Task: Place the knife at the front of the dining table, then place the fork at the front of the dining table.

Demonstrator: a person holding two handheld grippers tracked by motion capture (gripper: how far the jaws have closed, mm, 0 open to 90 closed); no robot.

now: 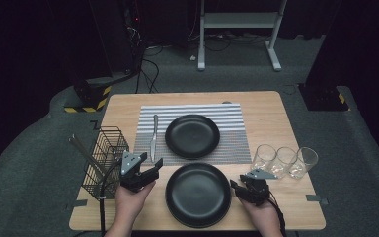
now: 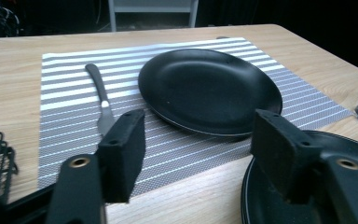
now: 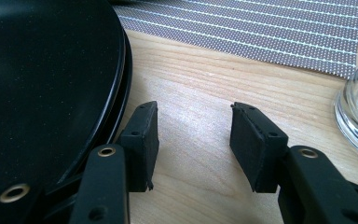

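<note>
Two black plates sit on the wooden table (image 1: 269,106), and the near plate (image 1: 198,194) lies on the bare wood right at the person's edge, flanked by the two grippers. The left gripper (image 1: 148,174) hangs just off that plate's left rim with its jaws spread wide and nothing between them; in the left gripper view its right-hand pad stands over the near plate's (image 2: 261,196) rim, while the other pad is over the edge of the striped placemat (image 2: 65,116). The right gripper (image 1: 236,186) rests low by the plate's right rim, also gaping and empty; in the right gripper view there is only bare wood between its pads, and its left-hand jaw sits just beside the edge of the near plate (image 3: 42,84), though I cannot tell if it touches. The far plate (image 1: 192,136) lies on the placemat, with a knife (image 1: 153,138) just to its left, blade toward the person. A black wire basket (image 1: 106,160) holding cutlery stands at the table's left edge, close to the left gripper. Three clear glasses (image 1: 285,161) stand in a row at the right, near the right gripper.
</note>
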